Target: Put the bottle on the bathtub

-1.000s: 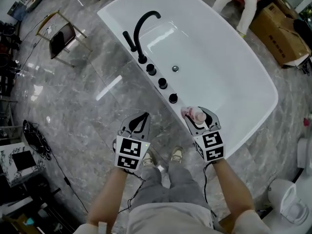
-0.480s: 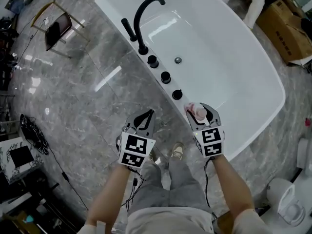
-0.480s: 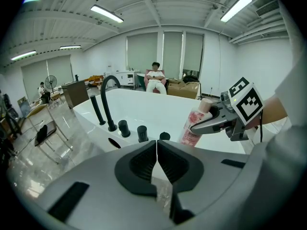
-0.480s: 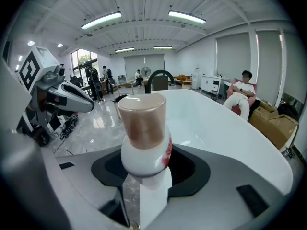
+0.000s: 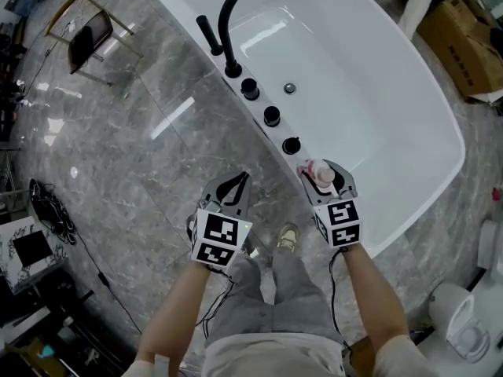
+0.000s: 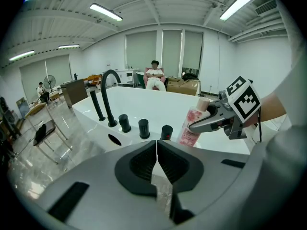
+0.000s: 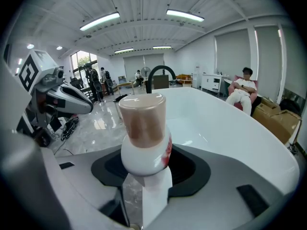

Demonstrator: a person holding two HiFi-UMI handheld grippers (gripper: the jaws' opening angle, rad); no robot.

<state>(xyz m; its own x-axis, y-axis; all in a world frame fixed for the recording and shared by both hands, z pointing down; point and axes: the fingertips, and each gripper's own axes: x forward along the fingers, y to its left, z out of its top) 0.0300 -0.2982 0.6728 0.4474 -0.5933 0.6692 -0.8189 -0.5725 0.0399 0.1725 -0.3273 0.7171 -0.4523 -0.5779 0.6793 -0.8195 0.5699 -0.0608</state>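
The right gripper (image 5: 321,175) has its jaws pinching a pink bottle (image 5: 313,170) with a tan cap, the jaws clamped round its white neck. The bottle stands nearly upright over the bathtub's near rim (image 5: 369,246), just beside the nearest of three black knobs (image 5: 291,145). Whether its base touches the rim cannot be told. The left gripper (image 6: 157,152) has its jaws pressed together with nothing between them. It hangs over the grey marble floor (image 5: 141,155) beside the white bathtub (image 5: 409,77), well apart from the bottle. Past the knobs a black faucet (image 5: 236,14) arches over the basin. Beyond the far rim a person (image 6: 154,78) sits on a seat, near a cardboard box (image 5: 464,45).
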